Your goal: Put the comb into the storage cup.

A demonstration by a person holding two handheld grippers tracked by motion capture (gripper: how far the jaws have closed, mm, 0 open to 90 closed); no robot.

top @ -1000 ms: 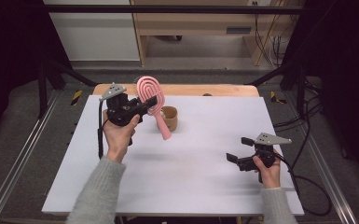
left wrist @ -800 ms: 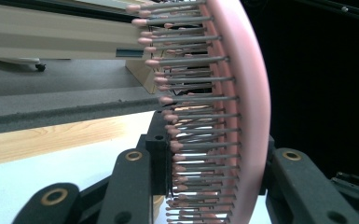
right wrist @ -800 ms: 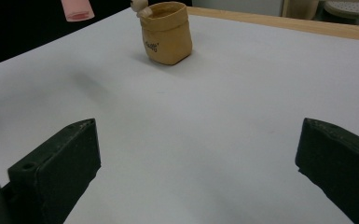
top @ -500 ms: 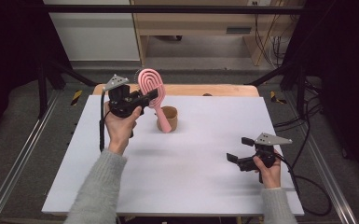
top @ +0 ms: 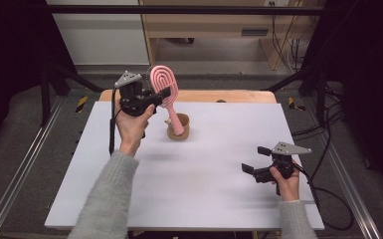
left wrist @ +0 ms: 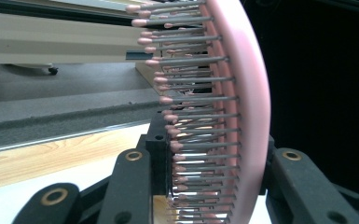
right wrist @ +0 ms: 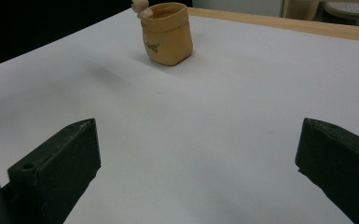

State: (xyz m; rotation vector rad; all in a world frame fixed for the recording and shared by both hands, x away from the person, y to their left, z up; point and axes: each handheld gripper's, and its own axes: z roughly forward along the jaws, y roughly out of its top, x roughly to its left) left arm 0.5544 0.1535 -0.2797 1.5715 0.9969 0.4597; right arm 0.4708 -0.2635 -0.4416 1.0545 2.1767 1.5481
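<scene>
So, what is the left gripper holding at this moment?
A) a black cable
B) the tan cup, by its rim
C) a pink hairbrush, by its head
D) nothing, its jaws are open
C: the left gripper is shut on the head of the pink hairbrush, whose bristles run between its jaws in the left gripper view, while the handle points down toward the tan cup.

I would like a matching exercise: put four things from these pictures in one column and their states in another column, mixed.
1. pink hairbrush
2. tan cup
3. left tool
4. right tool

a. jaws open, nothing between them
b. stands on the white table
c. held up by its head
d. shut on the brush

Pairs: 1-c, 2-b, 3-d, 4-a
</scene>
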